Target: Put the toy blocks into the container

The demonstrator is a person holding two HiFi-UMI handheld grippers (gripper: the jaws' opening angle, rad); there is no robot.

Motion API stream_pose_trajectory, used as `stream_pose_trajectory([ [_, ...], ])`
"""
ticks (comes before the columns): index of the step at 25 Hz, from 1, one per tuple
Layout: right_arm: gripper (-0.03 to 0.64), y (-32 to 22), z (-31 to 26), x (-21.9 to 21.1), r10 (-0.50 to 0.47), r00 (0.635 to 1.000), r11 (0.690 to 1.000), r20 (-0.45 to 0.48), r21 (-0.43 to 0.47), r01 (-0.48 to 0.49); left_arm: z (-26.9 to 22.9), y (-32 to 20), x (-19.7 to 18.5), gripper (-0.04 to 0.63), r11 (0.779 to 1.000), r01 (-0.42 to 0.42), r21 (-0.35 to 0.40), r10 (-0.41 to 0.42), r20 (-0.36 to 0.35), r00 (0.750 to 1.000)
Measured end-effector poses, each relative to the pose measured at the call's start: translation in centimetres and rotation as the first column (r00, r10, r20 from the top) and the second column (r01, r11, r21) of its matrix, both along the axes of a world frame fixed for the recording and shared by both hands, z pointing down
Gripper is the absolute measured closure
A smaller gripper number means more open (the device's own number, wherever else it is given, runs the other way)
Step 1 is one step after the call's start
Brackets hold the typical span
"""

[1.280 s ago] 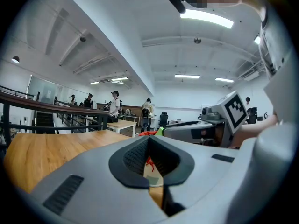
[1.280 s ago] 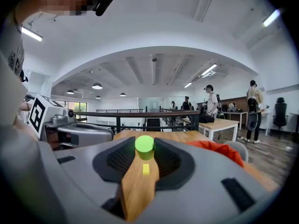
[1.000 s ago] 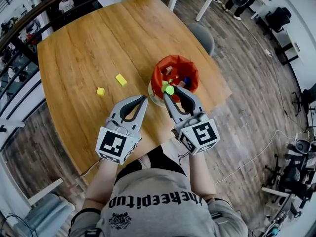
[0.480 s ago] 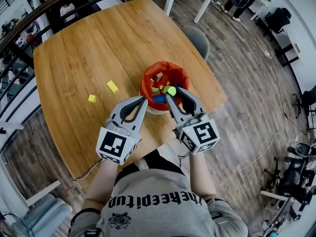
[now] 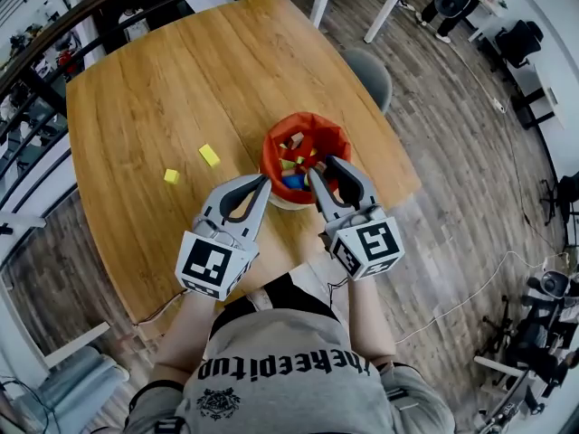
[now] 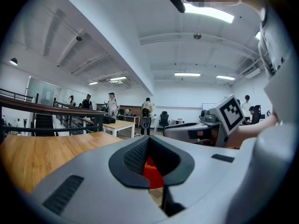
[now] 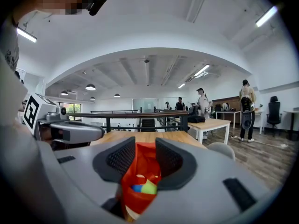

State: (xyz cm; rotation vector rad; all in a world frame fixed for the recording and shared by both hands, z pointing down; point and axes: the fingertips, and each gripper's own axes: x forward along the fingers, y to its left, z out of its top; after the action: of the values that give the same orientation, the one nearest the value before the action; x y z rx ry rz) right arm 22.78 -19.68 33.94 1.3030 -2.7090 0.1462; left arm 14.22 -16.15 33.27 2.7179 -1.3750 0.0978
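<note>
Near the front edge of the wooden table (image 5: 154, 80): red container (image 5: 312, 120), open-topped, loaded with toy blocks. Holds a green block (image 7: 148, 187) and a blue block (image 7: 136, 188) side by side, low inside, both loose. Right gripper (image 5: 327, 174): parted jaws, nothing clamped. Reaches over the container's near rim, framing the red wall and those two blocks in the gap, below the pads and clear of them. Left gripper (image 5: 263, 182): closed tight, empty. Hangs just beside the container's left flank, tips close to the red wall, contact impossible to judge. Out on the bare wood, left of the container and well apart from both grippers: larger yellow block (image 5: 209, 155) and smaller yellow block (image 5: 171, 175), lying near each other without touching.
</note>
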Motion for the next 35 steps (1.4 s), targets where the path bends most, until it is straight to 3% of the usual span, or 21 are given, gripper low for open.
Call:
stream_pose_trajectory([
  [4,0.492,0.2,-0.3,-0.4,-0.012,1.000,1.000,0.016,0.001,0.012,-0.2,0.2,-0.4,0.580,1.000,0.010,0.006,-0.010,0.002,1.000],
  [7,0.578,0.6,-0.7,-1.1,-0.032,0.999,0.999,0.028,0.014,0.031,-0.4,0.5,-1.1,0.580,1.000,0.026,0.012,-0.026,0.001,1.000],
  [9,0.601,0.9,-0.9,-2.0,-0.056,0.998,0.998,0.029,0.021,0.055,-0.5,0.8,-1.8,0.580,0.999,0.041,0.015,-0.041,0.000,0.999],
  [19,0.606,3.1,-1.6,-8.6,-0.204,0.979,0.978,0.026,0.037,0.203,-1.2,3.3,-7.6,0.580,0.987,0.156,0.035,-0.156,-0.005,0.988],
  [35,0.606,8.7,-1.6,-21.2,-0.413,0.910,0.910,0.024,0.035,0.413,-1.4,10.6,-19.5,0.580,0.925,0.378,0.036,-0.377,-0.009,0.926],
])
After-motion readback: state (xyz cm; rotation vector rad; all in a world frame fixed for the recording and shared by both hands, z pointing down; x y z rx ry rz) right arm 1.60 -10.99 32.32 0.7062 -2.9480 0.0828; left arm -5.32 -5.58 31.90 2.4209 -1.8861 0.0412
